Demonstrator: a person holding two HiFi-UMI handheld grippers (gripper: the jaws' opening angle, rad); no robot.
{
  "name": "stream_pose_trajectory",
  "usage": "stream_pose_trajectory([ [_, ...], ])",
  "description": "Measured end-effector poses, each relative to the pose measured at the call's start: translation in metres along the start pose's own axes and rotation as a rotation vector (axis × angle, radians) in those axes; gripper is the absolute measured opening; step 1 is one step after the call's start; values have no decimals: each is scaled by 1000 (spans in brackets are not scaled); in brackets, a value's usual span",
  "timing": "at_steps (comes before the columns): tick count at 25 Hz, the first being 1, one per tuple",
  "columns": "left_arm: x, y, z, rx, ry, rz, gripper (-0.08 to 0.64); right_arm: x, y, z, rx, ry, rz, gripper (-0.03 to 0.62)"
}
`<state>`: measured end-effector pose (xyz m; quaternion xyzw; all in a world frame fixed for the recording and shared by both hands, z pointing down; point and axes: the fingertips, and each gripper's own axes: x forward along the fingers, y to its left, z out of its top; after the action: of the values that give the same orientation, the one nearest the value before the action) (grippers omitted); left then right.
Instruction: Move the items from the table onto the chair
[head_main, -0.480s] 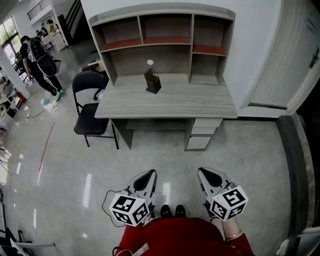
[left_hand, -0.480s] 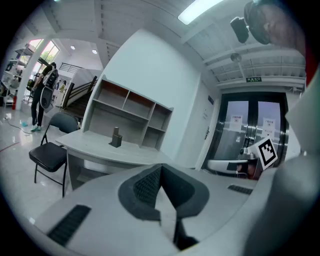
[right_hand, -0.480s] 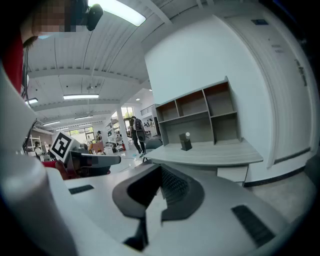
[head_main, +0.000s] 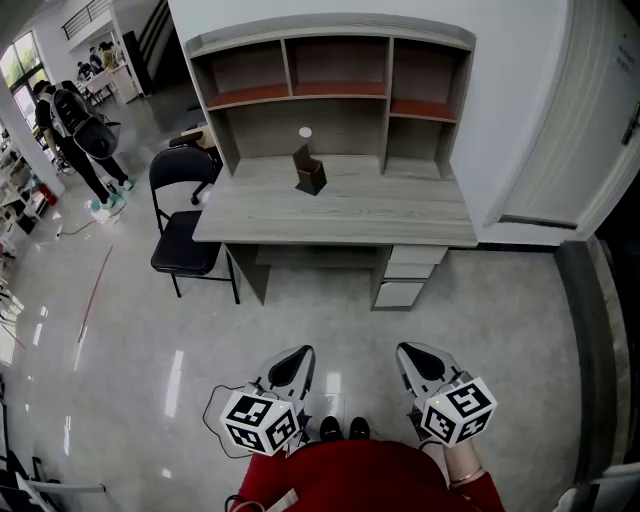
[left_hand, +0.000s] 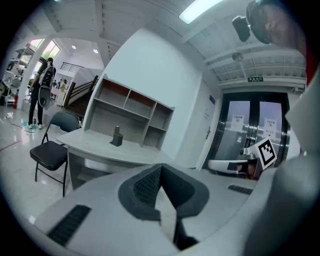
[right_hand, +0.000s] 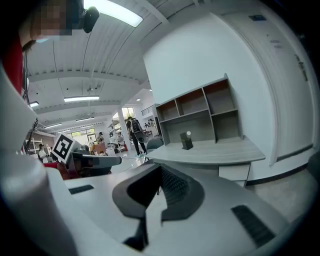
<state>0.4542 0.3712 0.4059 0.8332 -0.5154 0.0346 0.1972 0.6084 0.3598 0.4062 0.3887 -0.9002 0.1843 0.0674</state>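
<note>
A dark brown box (head_main: 310, 172) stands upright on the grey desk (head_main: 340, 218), with a small white round thing (head_main: 305, 132) just behind it. A black chair (head_main: 185, 250) stands at the desk's left end. Both grippers hang low in front of the person's body, well short of the desk. My left gripper (head_main: 293, 362) is shut with nothing in it, and my right gripper (head_main: 418, 360) is shut and empty too. The left gripper view looks over the closed jaws at the box (left_hand: 117, 136) and chair (left_hand: 50, 152). The right gripper view shows the box (right_hand: 187, 142) on the desk (right_hand: 210, 152).
A shelf hutch (head_main: 330, 70) rises at the back of the desk, and drawers (head_main: 400, 280) sit under its right side. A white wall and door (head_main: 590, 150) close off the right. A person with a backpack (head_main: 75, 125) stands far left. Shiny floor lies between me and the desk.
The desk and chair sit slightly lower in the head view. Both grippers keep the same pose, still shut.
</note>
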Motion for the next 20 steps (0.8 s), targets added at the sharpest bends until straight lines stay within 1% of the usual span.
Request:
stream_pose_trajectory([
  [5,4,2,-1,-18,-4,8,9,2,-5,-1,-22,14,3,12],
  [9,13,4,-2,-34,5,22,9,8,-18,-2,19,30,4,12],
  [13,24,10,0,-16,28,42,9,19,-32,3,56,39,13,12],
  [16,33,25,7,-11,23,78,9,34,-39,10,59,45,26,12],
  [20,52,61,17,-17,26,110,9,72,-48,19,72,56,43,12],
])
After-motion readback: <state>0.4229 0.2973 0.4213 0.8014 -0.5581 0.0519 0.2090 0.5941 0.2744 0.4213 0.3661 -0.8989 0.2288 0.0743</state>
